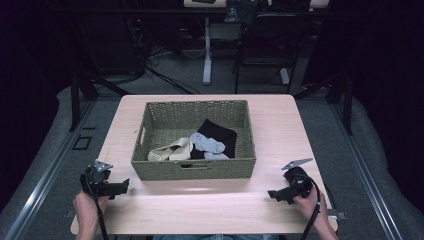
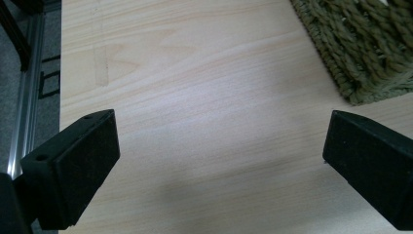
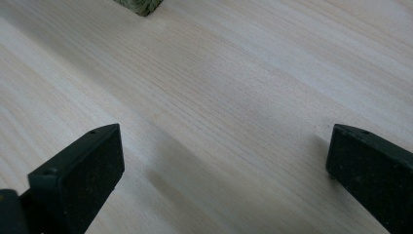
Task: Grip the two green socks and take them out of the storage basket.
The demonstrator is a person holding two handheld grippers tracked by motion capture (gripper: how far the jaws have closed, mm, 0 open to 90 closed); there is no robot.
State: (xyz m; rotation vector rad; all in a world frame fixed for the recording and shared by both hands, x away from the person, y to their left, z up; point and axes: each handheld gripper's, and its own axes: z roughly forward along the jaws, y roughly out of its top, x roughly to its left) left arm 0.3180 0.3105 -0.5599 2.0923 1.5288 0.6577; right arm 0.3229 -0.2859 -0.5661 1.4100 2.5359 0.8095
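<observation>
Spreading across the middle of the high view, the pale wooden desk (image 1: 280,125) stands on a grey floor, with dark chair and table legs behind it. On its centre sits a woven green basket (image 1: 165,122), rectangular, with a handle slot in its near wall and another in its left wall. Inside, toward the near right part, lies a pile of clothes: a black garment (image 1: 220,134) at the back right, a grey sock (image 1: 207,144) lying over it, and a cream piece (image 1: 172,150) stretched to the left along the near wall. The pieces touch and overlap one another.

The left gripper (image 1: 121,188) is held in the person's left hand (image 1: 87,210) near the desk's near left corner, just beside the basket's near left corner but apart from it. Its fingers stand wide, with bare desk between them in the left gripper view, where a corner of the basket (image 2: 370,44) shows at the upper right.

The right gripper (image 1: 271,194) is held in the right hand (image 1: 312,207) at the near right of the desk, pointing inward. Its fingers are also wide apart over bare wood, holding nothing; a bit of the basket corner (image 3: 141,5) shows at the top edge of the right gripper view.
</observation>
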